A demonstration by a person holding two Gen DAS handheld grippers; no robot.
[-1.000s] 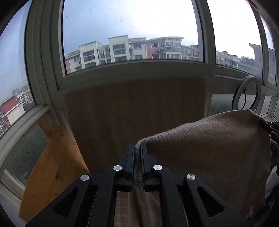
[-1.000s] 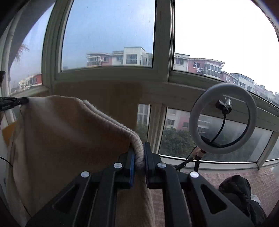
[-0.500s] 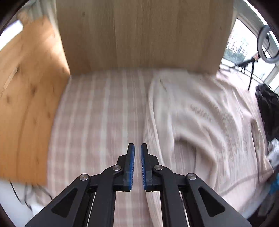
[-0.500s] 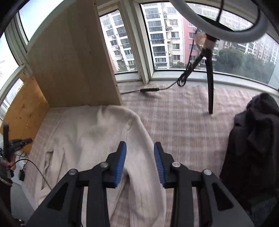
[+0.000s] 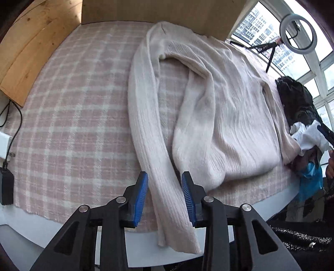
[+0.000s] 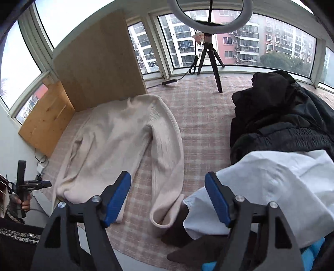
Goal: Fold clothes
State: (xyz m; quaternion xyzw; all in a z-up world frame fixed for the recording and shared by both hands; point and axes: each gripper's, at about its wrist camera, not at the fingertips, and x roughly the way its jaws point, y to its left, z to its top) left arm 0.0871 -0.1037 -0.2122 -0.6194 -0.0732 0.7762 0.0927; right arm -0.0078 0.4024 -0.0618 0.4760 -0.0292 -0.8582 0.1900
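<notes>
Through your left wrist view, your left tongs (image 5: 165, 195) point steeply down over the near edge of the bench (image 5: 277, 197), and their jaws are opening, the blue pads (image 5: 142, 197) apart with one sleeve (image 5: 146, 133) of the cream sweater (image 5: 225, 116) running between them, neither pad pressing on it. That sleeve drapes over the bench edge, while the body of the sweater lies spread flat on the pink checked cloth (image 5: 68, 116), collar toward the wooden board (image 5: 146, 9) at the back. A ring light (image 5: 298, 35) stands by the window, and dark clothes (image 5: 298, 100) are heaped at the right. Over to your right wrist view: your right tongs (image 6: 168, 198) are opening wide too, gripping nothing, and the sweater's other cuff (image 6: 162, 216) lies on the cloth just below the gap. A white garment (image 6: 271, 187) sits under the right jaw, with a black pile (image 6: 281, 116) behind it. At far left a hand (image 6: 24, 203) holds the other tool's handle.
</notes>
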